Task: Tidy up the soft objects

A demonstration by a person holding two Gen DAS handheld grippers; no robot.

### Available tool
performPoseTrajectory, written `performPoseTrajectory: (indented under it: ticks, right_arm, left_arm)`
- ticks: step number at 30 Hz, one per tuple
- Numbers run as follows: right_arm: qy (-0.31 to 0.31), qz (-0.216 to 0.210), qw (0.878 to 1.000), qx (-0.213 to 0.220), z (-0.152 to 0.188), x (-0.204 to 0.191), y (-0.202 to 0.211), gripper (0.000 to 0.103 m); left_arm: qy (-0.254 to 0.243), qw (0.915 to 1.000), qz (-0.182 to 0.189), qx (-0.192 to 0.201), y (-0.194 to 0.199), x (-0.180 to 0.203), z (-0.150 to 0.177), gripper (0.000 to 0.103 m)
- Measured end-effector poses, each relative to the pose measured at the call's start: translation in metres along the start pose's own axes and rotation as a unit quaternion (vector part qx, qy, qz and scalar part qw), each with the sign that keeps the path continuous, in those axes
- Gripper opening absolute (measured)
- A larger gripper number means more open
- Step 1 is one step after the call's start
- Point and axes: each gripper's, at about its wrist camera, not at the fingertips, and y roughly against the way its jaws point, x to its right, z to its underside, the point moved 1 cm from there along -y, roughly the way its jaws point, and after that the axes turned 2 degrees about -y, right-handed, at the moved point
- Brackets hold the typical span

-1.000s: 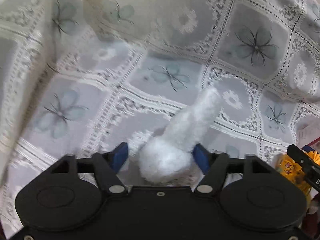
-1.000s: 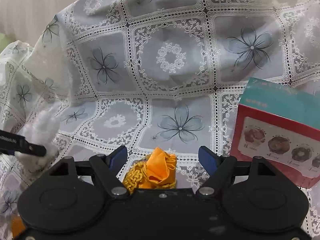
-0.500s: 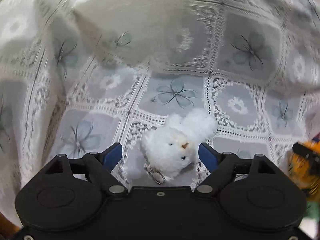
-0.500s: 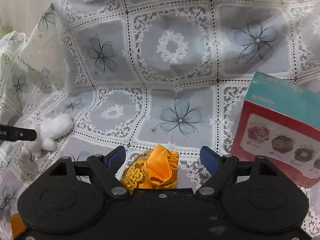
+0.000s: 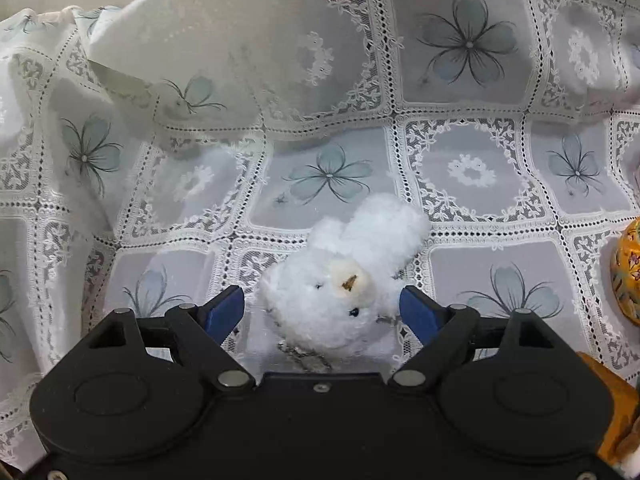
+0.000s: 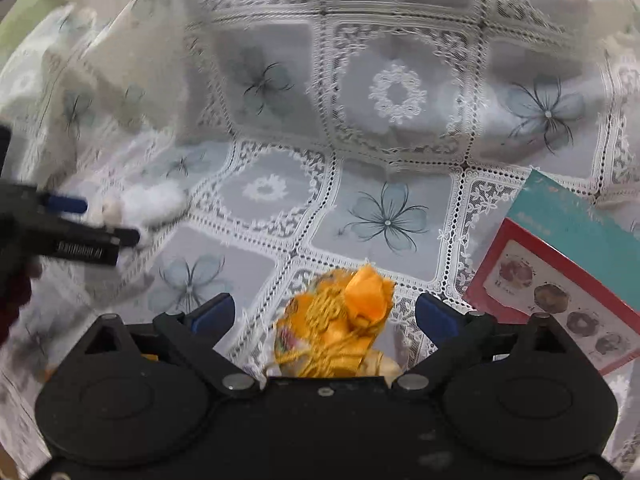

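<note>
Both sets of jaws are opening, each with a soft thing between its blue pads and neither pressing on it. The left gripper stands over the white plush toy, low in the middle of its frame, ears running up and to the right on the lace cloth. The right gripper straddles the orange pouch, though blur makes that gap hard to judge. A box sits at that frame's right edge.

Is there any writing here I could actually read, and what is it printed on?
White lettering on the side of the left tongs, seen from the right wrist view: too blurred to read.
Small print on the red and teal box of pastry pictures: too small and blurred to read.
</note>
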Motion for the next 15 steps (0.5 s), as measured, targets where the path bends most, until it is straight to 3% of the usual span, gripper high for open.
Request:
performPoseTrajectory:
  ticks: [2,5,7,11,15]
  right_arm:
    - [0.017,0.027,0.999,0.009,0.006,-0.006,0.000,0.098]
    - [0.038,0.054,0.998,0.013,0.011,-0.013,-0.005,0.096]
    - [0.040,0.053,0.998,0.006,0.014,-0.013,-0.008,0.089]
    - [0.036,0.054,0.998,0.001,0.016,-0.013,-0.011,0.061]
    - [0.017,0.035,0.999,0.001,0.014,-0.008,-0.008,0.057]
  left_arm:
    - [-0.002,1.0000,0.002,0.000,-0.002,0.002,0.000,0.083]
    - [-0.006,1.0000,0.000,0.002,-0.005,0.005,-0.001,0.093]
    - [-0.010,0.9999,-0.004,0.008,-0.005,0.008,-0.001,0.093]
    - [-0.040,0.9990,-0.008,0.019,-0.007,0.016,0.002,0.093]
    - [-0.044,0.9988,0.001,0.021,-0.010,0.015,0.005,0.091]
